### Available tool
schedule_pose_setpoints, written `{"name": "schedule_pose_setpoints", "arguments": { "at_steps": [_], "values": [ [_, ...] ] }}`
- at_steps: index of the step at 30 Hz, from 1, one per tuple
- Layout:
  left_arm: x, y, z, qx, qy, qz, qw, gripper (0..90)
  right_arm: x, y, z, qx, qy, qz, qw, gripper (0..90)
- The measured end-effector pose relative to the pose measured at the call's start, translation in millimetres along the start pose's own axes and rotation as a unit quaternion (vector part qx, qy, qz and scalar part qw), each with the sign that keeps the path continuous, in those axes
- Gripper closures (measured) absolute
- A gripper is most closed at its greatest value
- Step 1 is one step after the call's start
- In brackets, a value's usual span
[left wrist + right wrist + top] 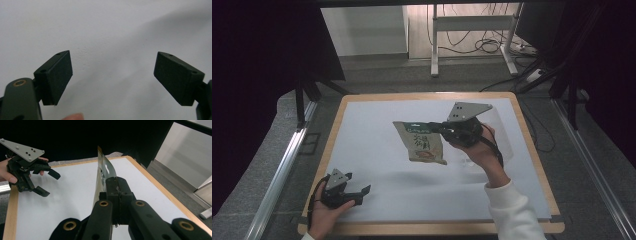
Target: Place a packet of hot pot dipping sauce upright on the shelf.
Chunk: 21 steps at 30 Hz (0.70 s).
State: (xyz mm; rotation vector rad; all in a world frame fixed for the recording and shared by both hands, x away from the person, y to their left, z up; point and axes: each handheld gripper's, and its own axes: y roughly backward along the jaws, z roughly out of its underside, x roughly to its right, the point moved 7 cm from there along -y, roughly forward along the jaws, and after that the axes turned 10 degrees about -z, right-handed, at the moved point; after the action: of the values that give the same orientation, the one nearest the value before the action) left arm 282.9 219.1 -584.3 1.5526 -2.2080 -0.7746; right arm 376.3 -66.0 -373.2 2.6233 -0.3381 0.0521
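A tan snack bag (422,142) with red print hangs in the air above the middle of the white table top (377,165). My right gripper (439,127) is shut on the bag's upper right edge, and the bag dangles to its left. In the right gripper view the jaws (115,182) pinch the bag (103,168) edge-on. My left gripper (358,183) rests low at the front left corner, open and holding nothing. Its pads (60,75) stand wide apart over bare white surface. The right gripper view also shows the left gripper (51,183) farther off.
The table has a wooden rim (427,95) around the white top. Behind it on the floor stand white desk legs (434,45) with loose cables (484,45). Dark curtains close in both sides. A metal rail (282,170) runs along the left.
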Motion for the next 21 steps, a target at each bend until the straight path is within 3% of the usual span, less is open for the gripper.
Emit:
{"name": "schedule_pose_setpoints", "arguments": {
  "at_steps": [21],
  "values": [
    [0.9,-1.1,0.4,-0.002,-0.001,0.000,1.0000,15.4,12.0,25.5,-1.6,0.016,-0.006,0.017,0.9997,90.0]
  ]
}}
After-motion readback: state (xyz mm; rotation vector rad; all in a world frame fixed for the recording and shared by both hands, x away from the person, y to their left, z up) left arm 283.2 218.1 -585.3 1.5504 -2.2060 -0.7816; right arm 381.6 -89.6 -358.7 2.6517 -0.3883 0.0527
